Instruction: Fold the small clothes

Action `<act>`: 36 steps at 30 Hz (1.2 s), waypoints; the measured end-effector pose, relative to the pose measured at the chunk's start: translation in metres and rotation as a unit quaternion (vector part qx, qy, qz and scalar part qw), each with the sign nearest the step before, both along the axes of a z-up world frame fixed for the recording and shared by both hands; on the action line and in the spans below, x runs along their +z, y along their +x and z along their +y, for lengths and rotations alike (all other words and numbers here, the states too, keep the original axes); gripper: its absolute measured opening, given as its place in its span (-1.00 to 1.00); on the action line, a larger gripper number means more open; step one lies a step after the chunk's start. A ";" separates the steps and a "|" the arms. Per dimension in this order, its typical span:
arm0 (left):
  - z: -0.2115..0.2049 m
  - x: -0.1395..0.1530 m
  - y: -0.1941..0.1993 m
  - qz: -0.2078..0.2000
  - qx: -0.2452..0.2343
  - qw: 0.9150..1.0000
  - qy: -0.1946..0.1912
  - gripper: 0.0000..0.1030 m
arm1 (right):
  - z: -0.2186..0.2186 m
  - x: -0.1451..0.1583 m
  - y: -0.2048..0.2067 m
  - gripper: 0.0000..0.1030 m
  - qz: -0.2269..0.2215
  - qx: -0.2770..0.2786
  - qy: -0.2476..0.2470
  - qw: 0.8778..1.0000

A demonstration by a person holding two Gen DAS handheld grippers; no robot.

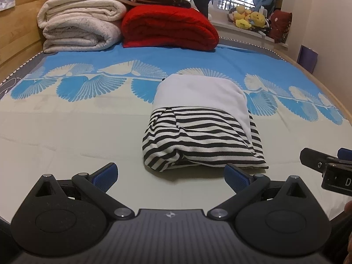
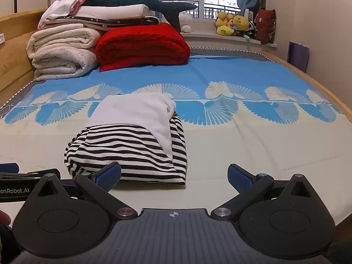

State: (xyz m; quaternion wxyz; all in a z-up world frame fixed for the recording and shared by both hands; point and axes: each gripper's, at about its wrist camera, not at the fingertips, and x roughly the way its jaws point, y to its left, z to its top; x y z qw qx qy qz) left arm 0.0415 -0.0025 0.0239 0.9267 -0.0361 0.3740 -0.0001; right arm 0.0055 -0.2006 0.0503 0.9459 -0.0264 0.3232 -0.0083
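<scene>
I hold one claw in each hand, and both are low over the bed sheet (image 1: 77,132), pointing toward the window. My left claw (image 1: 171,176) has its two fingers wide apart and nothing is between them. One blue pad (image 1: 105,177) is at the left, and the other is at the right, just in front of the near edge of the shirt. My right claw (image 2: 173,176) is also spread wide and holds nothing. Its left blue pad (image 2: 109,176) stands in front of the near edge of the striped cloth; I cannot tell if it touches.

The folded shirt (image 1: 202,132) lies on the pale part of the sheet, in the middle of the bed, close in front of both claws. It is a small bundle: the lower part is black and white stripes, and a white part lies over the top and the far side. In the left view it is a little to the right of center; in the right view it is to the left of center.

Far behind, near the wooden headboard, there is a red blanket (image 2: 143,44) folded, and beside it a stack of white blankets (image 2: 61,52) with more folded things and a dark plush shark (image 2: 136,0) on top. Yellow plush toys (image 2: 233,25) sit on the window sill.
</scene>
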 end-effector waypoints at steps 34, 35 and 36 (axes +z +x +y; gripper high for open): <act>-0.001 -0.003 0.002 0.005 -0.001 1.000 -0.007 0.99 | 0.013 -0.003 0.003 0.98 -0.001 0.021 -0.010 1.000; -0.001 -0.003 0.002 0.006 0.001 1.000 -0.007 0.99 | 0.014 -0.003 0.003 0.98 -0.001 0.021 -0.010 1.000; -0.002 -0.003 0.002 0.006 0.001 1.000 -0.007 0.99 | 0.014 -0.003 0.003 0.98 -0.001 0.021 -0.010 1.000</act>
